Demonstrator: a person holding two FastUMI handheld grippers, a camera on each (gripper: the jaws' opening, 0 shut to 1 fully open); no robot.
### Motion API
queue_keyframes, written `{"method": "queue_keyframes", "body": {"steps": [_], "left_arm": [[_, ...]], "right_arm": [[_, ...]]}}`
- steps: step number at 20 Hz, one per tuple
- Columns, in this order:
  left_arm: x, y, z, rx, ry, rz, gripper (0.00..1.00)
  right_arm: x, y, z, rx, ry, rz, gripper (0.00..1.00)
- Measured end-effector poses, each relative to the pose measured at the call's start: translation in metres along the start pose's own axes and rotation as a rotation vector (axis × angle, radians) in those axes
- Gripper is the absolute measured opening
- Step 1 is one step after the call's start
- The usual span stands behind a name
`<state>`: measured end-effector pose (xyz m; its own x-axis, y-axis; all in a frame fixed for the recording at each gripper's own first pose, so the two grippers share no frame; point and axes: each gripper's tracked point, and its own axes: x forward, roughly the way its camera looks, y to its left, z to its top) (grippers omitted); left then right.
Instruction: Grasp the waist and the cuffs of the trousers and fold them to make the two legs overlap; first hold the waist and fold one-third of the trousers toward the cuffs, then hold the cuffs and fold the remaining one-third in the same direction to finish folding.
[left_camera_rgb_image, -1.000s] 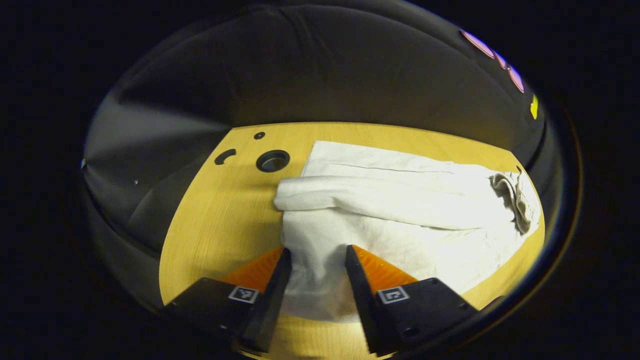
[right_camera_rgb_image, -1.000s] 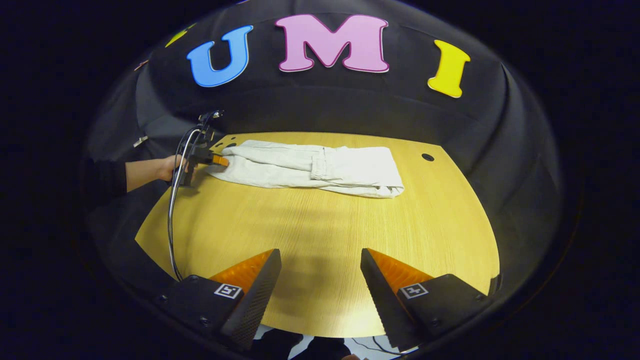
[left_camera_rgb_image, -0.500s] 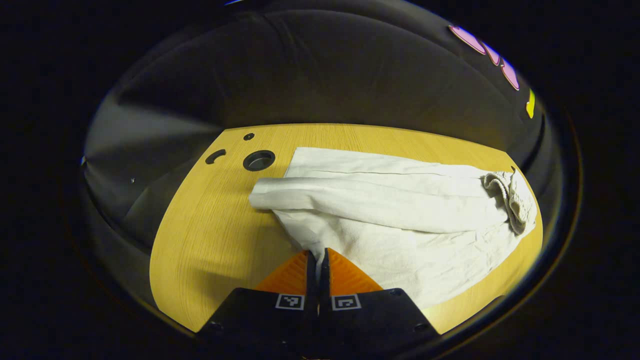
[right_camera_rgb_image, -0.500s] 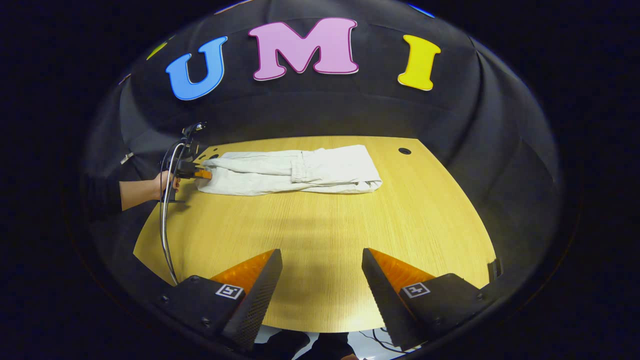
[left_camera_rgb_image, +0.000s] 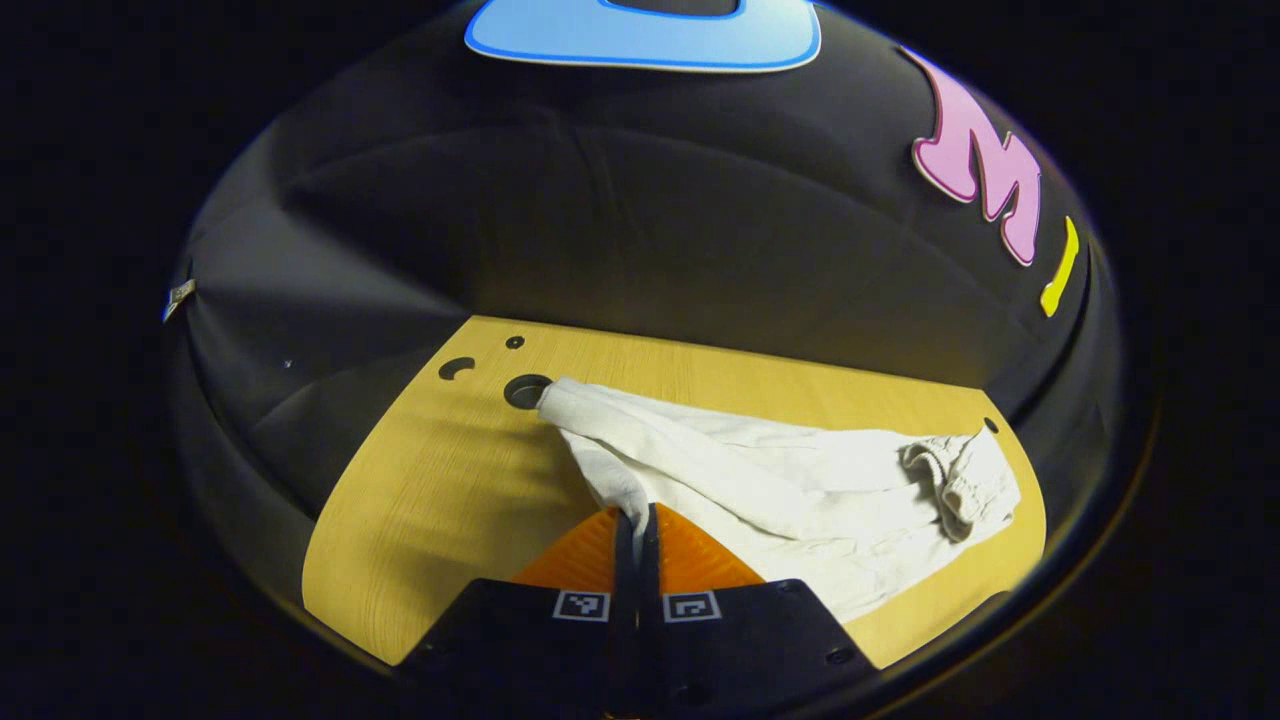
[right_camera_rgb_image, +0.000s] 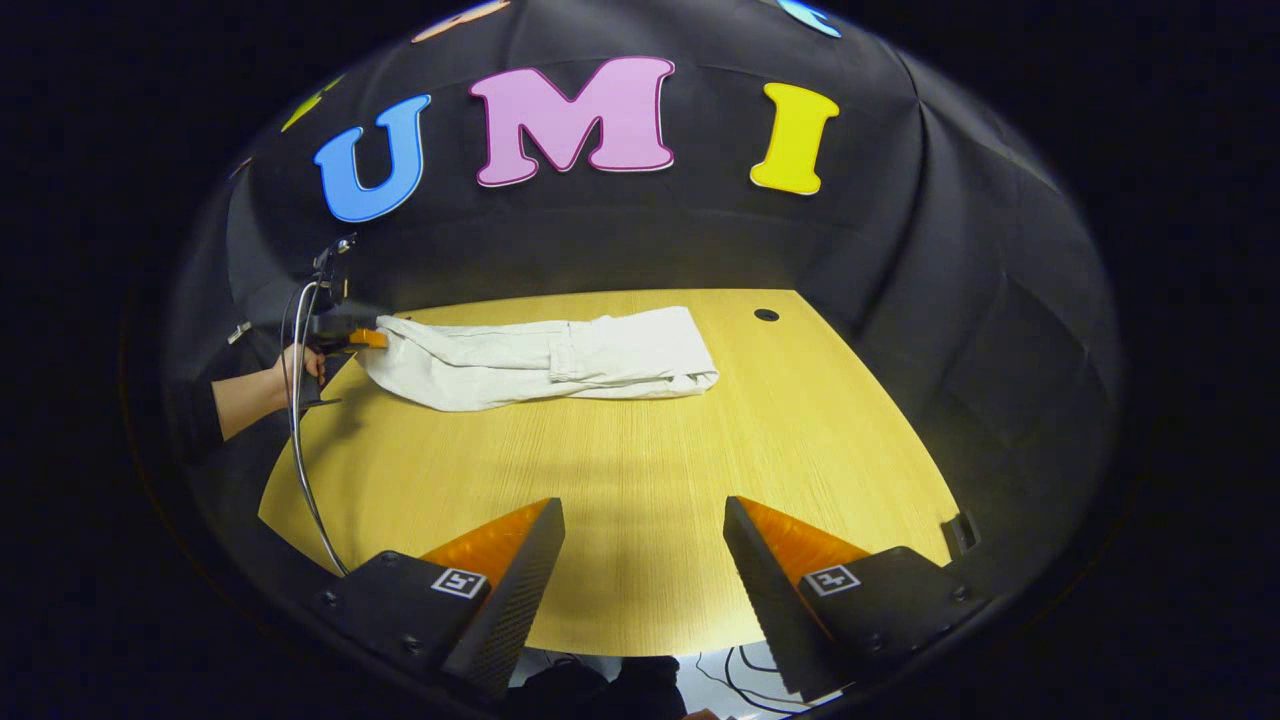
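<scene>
Left gripper view: left hand-held gripper (left_camera_rgb_image: 636, 520) pinching cuff end of white trousers (left_camera_rgb_image: 800, 490), fingers closed on cloth, lifting it off table (left_camera_rgb_image: 420, 520). Right gripper view: right hand-held gripper (right_camera_rgb_image: 643, 545) hovering wide open, holding nothing; trousers lying across far side of table.

Pale trousers (right_camera_rgb_image: 545, 358), cuff end lifted

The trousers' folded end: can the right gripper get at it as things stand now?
Probably yes. The right gripper is open, and only bare table lies between it and the folded end of the trousers.
</scene>
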<state>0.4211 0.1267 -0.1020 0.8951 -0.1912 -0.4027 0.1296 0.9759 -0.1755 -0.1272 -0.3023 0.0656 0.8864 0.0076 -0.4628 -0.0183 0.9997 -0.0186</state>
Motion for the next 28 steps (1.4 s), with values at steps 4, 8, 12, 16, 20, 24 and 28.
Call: {"method": "queue_keyframes", "body": {"steps": [4, 8, 12, 16, 20, 24, 28], "left_arm": [[-0.019, -0.027, 0.019, -0.051, -0.039, -0.033, 0.05], [-0.037, -0.067, 0.047, -0.06, -0.082, -0.051, 0.05], [-0.051, -0.115, 0.073, -0.069, -0.121, -0.073, 0.05], [-0.063, -0.175, 0.095, -0.105, -0.158, -0.119, 0.05], [-0.073, -0.246, 0.111, -0.101, -0.193, -0.173, 0.05], [-0.076, -0.329, 0.112, -0.049, -0.204, -0.24, 0.05], [-0.073, -0.413, 0.098, -0.03, -0.185, -0.328, 0.05]], "right_arm": [[-0.001, -0.01, 0.01, 0.009, -0.031, 0.01, 0.99], [0.01, -0.033, 0.021, 0.027, -0.05, 0.048, 0.98], [0.024, -0.069, 0.033, 0.031, -0.059, 0.066, 0.99], [0.037, -0.107, 0.042, 0.054, -0.068, 0.082, 0.99], [0.044, -0.138, 0.049, 0.063, -0.091, 0.099, 0.99], [0.047, -0.159, 0.044, 0.084, -0.092, 0.124, 0.99], [0.05, -0.176, 0.035, 0.094, -0.075, 0.153, 0.99]]}}
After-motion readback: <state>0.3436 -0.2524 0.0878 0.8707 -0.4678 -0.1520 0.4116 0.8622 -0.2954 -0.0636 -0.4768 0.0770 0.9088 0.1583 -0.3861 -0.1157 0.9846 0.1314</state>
